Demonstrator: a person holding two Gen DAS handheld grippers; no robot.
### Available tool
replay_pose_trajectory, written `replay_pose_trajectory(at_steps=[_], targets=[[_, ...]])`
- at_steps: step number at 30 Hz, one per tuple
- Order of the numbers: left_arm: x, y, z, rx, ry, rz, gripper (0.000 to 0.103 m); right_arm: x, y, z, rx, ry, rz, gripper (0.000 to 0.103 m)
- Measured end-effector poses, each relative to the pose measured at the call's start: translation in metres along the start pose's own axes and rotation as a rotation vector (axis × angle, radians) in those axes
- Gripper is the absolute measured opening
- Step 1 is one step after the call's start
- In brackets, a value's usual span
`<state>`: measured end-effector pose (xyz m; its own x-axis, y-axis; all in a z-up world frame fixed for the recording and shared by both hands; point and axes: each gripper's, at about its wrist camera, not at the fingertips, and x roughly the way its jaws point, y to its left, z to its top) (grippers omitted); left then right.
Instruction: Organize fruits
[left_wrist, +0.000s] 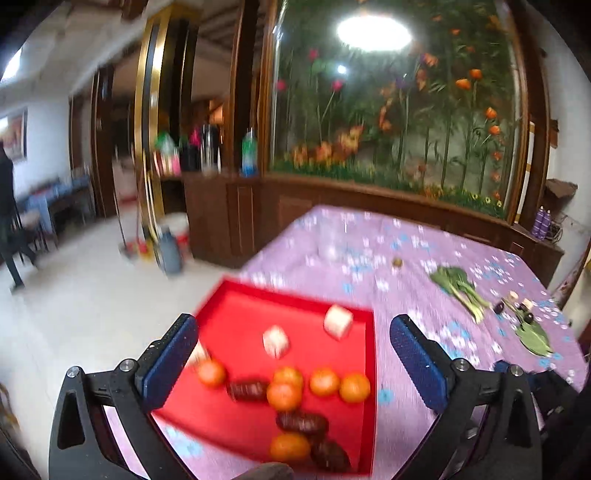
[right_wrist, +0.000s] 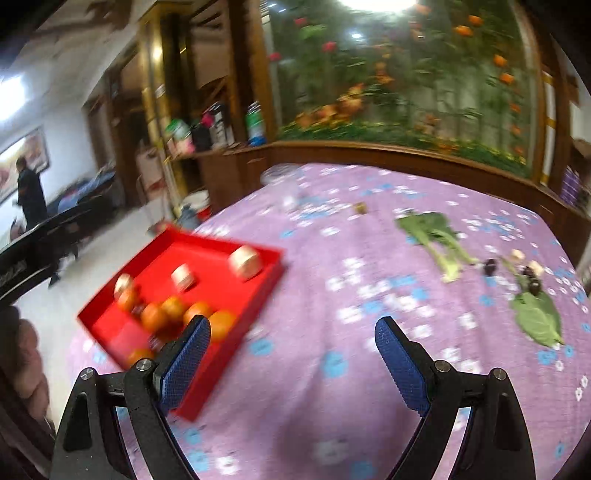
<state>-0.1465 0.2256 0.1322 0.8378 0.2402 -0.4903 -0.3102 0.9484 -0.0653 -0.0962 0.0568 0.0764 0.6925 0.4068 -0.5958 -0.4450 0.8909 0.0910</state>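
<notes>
A red tray (left_wrist: 236, 325) sits on the table's left edge and holds several oranges (left_wrist: 324, 382), dark brown fruits (left_wrist: 302, 422) and pale cube-shaped pieces (left_wrist: 338, 321). My left gripper (left_wrist: 291, 360) is open and empty, above the tray. The tray (right_wrist: 207, 251) also shows in the right wrist view, with oranges (right_wrist: 155, 315) and pale cubes (right_wrist: 244, 261) in it. My right gripper (right_wrist: 291, 360) is open and empty, over the purple cloth to the right of the tray. Small dark fruits (right_wrist: 491, 266) lie at the far right.
The table has a purple flowered cloth (right_wrist: 351, 280). A leafy green vegetable (right_wrist: 436, 236), a green leaf (right_wrist: 537, 323) and a small brownish item (right_wrist: 360, 208) lie on it. Wooden cabinets (left_wrist: 229, 214) and a flower display stand behind. A person (right_wrist: 31, 192) stands far left.
</notes>
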Motion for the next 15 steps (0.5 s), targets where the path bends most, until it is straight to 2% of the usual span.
replay_pose_trajectory(at_steps=[6, 15], targets=[[0.005, 0.025, -0.02, -0.026, 0.049, 0.054, 0.103, 0.02, 0.03, -0.017, -0.051, 0.08, -0.011, 0.094], [0.008, 0.037, -0.024, -0.023, 0.071, 0.066, 0.103, 0.029, 0.054, -0.009, -0.084, 0.111, -0.001, 0.094]])
